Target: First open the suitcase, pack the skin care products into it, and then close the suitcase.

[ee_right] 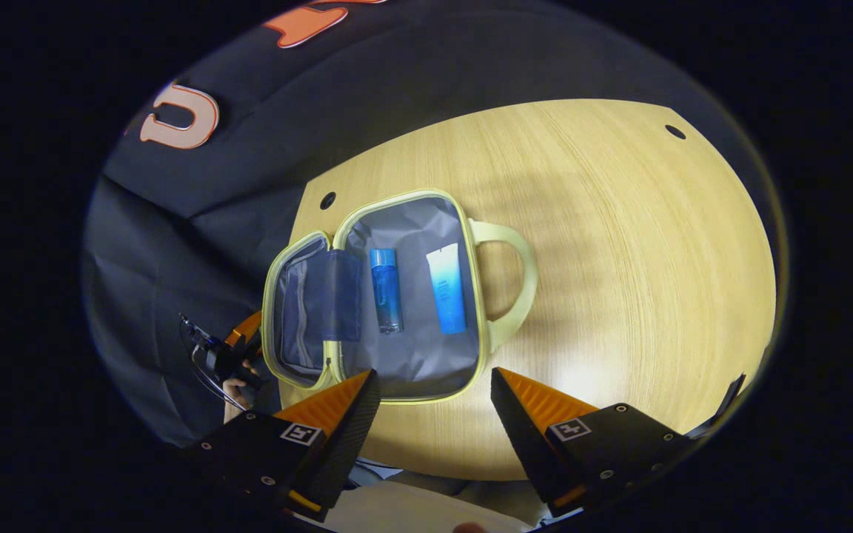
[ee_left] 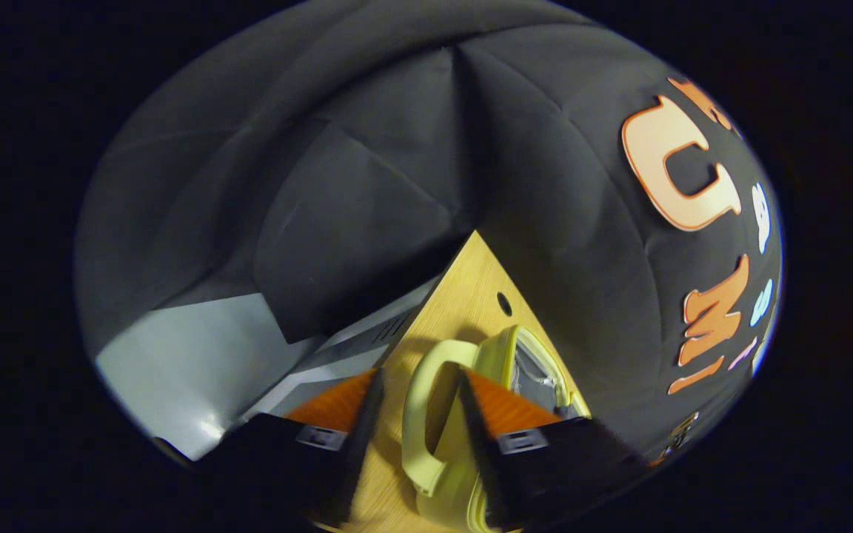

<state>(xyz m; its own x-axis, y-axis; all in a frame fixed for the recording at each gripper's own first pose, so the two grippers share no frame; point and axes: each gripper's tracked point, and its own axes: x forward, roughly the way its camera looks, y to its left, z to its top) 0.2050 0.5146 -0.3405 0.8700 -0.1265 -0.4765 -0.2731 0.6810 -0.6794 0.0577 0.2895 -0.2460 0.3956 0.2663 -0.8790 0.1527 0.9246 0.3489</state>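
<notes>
A small pale-yellow suitcase [ee_right: 404,396] lies open on the wooden table [ee_right: 619,259], showing its grey lining. Inside lie a blue bottle [ee_right: 386,289] and a white-and-blue tube [ee_right: 447,289]. One handle [ee_right: 519,277] points right; the lid [ee_right: 308,311] stands tilted up at the left. My right gripper [ee_right: 434,372] hovers open above the case's near edge, holding nothing. The left gripper [ee_right: 223,359], with a hand on it, sits beside the lid. In the left gripper view, my left gripper [ee_left: 420,374] is open, its fingers straddling a yellow handle [ee_left: 419,429] without pressing it, next to the lid's rim [ee_left: 537,355].
The table has small round holes [ee_right: 328,200] [ee_right: 674,132] near its far edge and ends close behind the case. Black cloth wall surrounds it. A grey surface [ee_left: 189,363] lies below the table's edge. Bare wood stretches to the right of the case.
</notes>
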